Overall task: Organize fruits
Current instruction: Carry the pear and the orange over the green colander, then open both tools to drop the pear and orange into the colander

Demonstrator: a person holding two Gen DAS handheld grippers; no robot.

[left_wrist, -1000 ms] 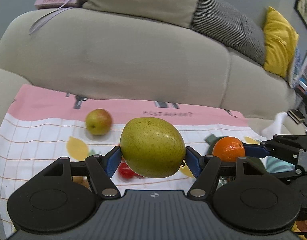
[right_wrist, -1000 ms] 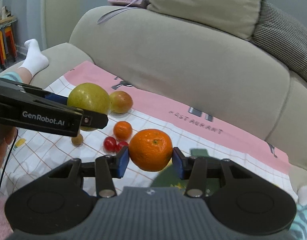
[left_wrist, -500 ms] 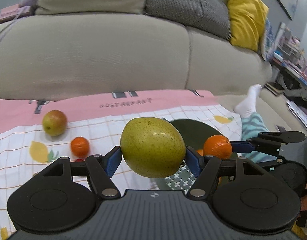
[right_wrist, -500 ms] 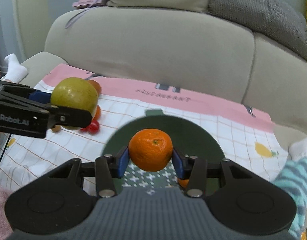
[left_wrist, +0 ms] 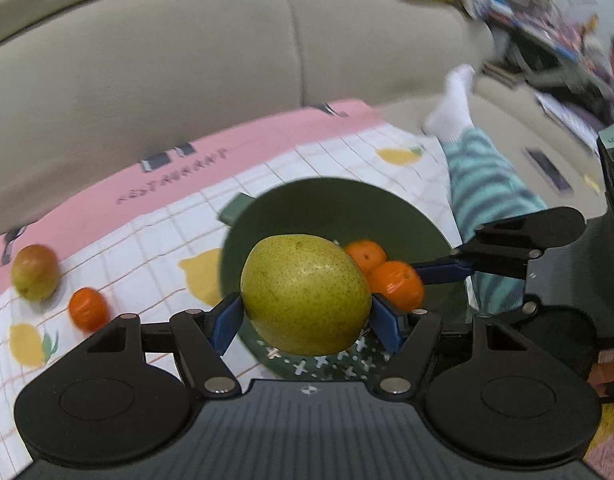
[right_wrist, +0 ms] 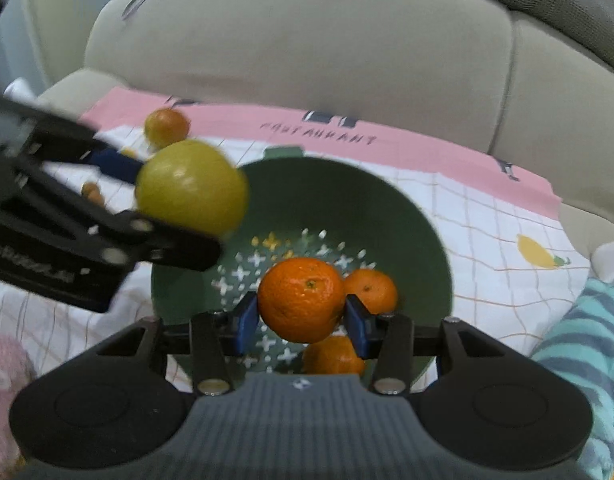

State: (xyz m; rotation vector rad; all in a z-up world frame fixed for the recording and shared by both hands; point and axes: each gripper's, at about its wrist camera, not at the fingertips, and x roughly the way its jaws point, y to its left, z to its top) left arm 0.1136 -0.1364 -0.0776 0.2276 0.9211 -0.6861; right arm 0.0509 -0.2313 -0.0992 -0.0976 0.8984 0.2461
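My left hand-held gripper [left_wrist: 305,318] clamps a speckled green pear [left_wrist: 305,294] over the near-left rim of the round dark-green plastic colander [right_wrist: 407,216]; my right hand-held gripper [right_wrist: 301,322] grips a round orange mandarin [right_wrist: 301,298] above two more mandarins [right_wrist: 373,290] lying inside it.

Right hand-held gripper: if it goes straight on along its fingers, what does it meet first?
Probably the perforated floor of the green colander, close beside the two oranges lying in it. The right hand-held gripper holds an orange over it; depth is unclear.
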